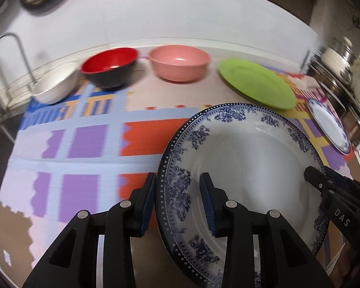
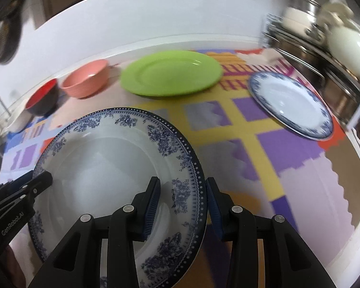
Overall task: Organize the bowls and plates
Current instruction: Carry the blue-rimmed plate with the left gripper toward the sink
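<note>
Spread across the counter: patterned mat [image 2: 264, 144], then green plate [image 2: 171, 72], smaller blue-rimmed plate [image 2: 292, 103], pink bowl [image 2: 86, 79], red bowl [image 2: 42, 100]. Carried above the mat, near edge: large floral plate [image 2: 103, 168]. Clamped narrow on its left rim, left gripper [image 1: 177, 201]; on its right rim, right gripper [image 2: 182, 206]. Judged mid-transfer; called next for level lowering onto a plate, likely the green one.

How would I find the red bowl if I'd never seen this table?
Look along the far edge of the colourful patterned mat, by the white wall. Three bowls sit in a row there: a white bowl, then the red bowl, then a pink bowl. It's the only one that's red inside and black outside.
</note>
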Action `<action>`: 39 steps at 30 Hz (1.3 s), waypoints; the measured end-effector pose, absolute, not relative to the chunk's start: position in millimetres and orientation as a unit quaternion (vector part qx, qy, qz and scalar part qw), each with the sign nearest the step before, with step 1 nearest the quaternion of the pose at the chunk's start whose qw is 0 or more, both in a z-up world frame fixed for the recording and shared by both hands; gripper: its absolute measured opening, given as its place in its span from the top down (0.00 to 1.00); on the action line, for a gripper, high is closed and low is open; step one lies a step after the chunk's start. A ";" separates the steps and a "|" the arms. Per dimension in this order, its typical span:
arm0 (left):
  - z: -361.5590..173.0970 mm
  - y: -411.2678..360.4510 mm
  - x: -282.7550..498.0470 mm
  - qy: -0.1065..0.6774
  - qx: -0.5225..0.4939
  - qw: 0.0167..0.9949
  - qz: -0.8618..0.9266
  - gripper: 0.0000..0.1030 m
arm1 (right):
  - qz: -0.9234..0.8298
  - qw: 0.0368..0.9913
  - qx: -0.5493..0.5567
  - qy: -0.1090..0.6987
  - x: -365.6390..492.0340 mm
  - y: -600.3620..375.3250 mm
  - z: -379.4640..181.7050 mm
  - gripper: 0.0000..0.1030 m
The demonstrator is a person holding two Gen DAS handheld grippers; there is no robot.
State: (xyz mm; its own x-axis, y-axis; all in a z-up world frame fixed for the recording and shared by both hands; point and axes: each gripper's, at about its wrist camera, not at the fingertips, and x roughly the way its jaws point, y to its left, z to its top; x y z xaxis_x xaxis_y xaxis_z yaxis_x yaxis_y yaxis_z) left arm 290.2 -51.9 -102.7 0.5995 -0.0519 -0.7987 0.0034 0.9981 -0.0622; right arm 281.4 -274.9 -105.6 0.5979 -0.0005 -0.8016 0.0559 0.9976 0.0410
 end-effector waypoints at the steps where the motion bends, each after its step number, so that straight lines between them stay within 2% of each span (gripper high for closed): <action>1: -101.4 -45.3 288.2 0.446 -0.030 0.895 -0.010 0.64 | -0.007 0.894 0.026 0.446 281.6 -265.1 -103.2 0.61; 20: -103.1 82.3 242.7 0.449 -0.077 0.885 0.101 0.64 | 0.112 0.886 -0.039 0.449 288.1 -133.6 -93.7 0.61; 39: -127.3 127.4 238.2 0.487 -0.091 0.860 0.121 0.64 | 0.140 0.857 -0.060 0.493 293.8 -72.0 -123.5 0.61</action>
